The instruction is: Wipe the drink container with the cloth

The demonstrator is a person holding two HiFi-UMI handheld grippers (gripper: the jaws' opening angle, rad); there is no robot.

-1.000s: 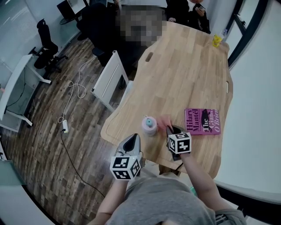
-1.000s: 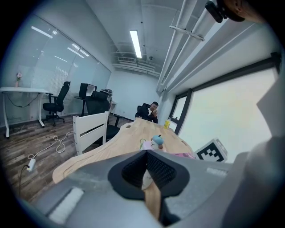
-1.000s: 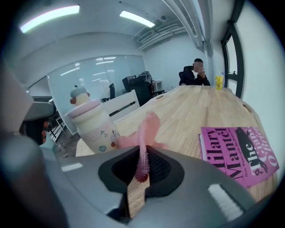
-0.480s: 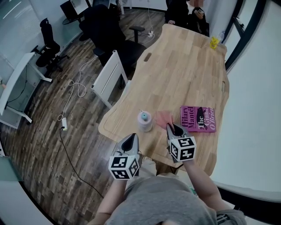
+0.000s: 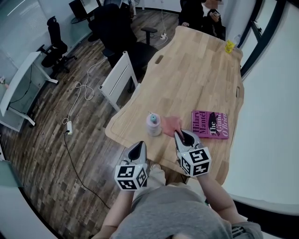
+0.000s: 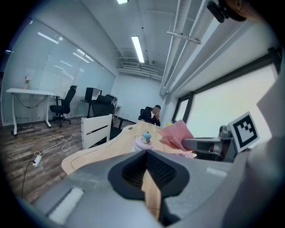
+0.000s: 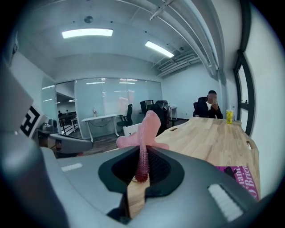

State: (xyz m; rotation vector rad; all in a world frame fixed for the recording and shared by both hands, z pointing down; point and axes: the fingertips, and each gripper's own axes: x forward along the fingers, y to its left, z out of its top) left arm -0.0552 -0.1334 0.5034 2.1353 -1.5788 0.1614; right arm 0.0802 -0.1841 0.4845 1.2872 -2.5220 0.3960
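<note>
A small pale pink drink container (image 5: pixel 153 124) with a blue lid figure stands near the table's near edge; it also shows in the left gripper view as the container (image 6: pixel 144 140). My right gripper (image 5: pixel 180 136) is shut on a pink cloth (image 5: pixel 172 124), which hangs just right of the container. In the right gripper view the cloth (image 7: pixel 144 138) sticks up from between the shut jaws. My left gripper (image 5: pixel 138 148) sits at the table's near edge, short of the container, shut with nothing in it.
A magenta book (image 5: pixel 210 124) lies right of the cloth. The wooden table (image 5: pixel 196 79) stretches away, with a yellow cup (image 5: pixel 230 45) at its far end and a seated person (image 5: pixel 201 10) beyond. A white chair (image 5: pixel 119 79) and office chairs stand left.
The right gripper has lifted the pink cloth off the table and drawn back slightly. The left gripper has stayed put.
</note>
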